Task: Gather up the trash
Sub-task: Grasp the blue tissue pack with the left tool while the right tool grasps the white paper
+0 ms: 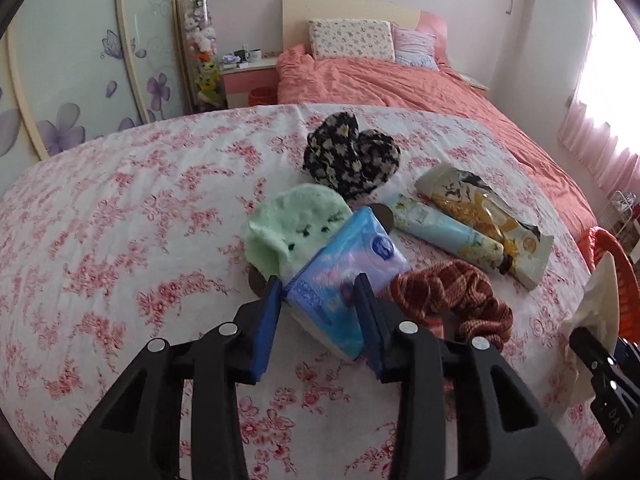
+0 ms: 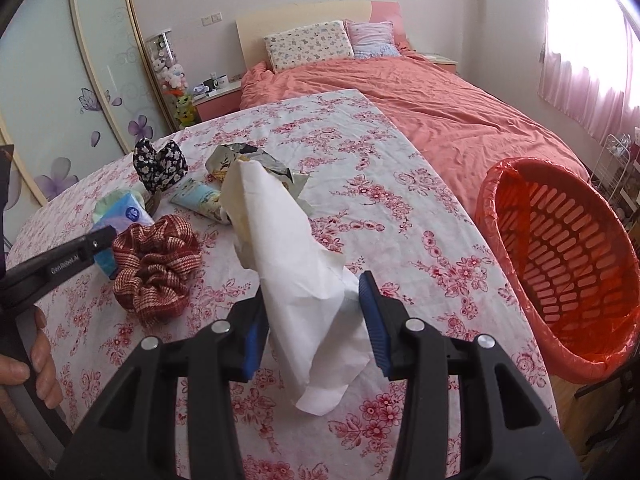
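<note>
My left gripper [image 1: 318, 282] has its blue pads pressed on both sides of a blue tissue packet [image 1: 352, 256] lying on the floral tablecloth [image 1: 120, 220]. In the right wrist view the same gripper [image 2: 98, 240] reaches in from the left to that packet [image 2: 128, 214]. My right gripper [image 2: 314, 294] is shut on a crumpled white tissue [image 2: 296, 264] held above the table; the tissue [image 1: 598, 300] also shows at the right edge of the left wrist view. A torn snack wrapper [image 1: 488, 216] lies beside a cream tube [image 1: 448, 236].
A green fluffy cloth [image 1: 288, 228], a black floral scrunchie [image 1: 352, 156] and a red-brown scrunchie [image 1: 452, 296] lie around the packet. A red basket lined with a red bag [image 2: 560, 264] stands off the table's right edge. Behind is a bed [image 2: 440, 112]. A hand [image 2: 36, 360] grips the left tool.
</note>
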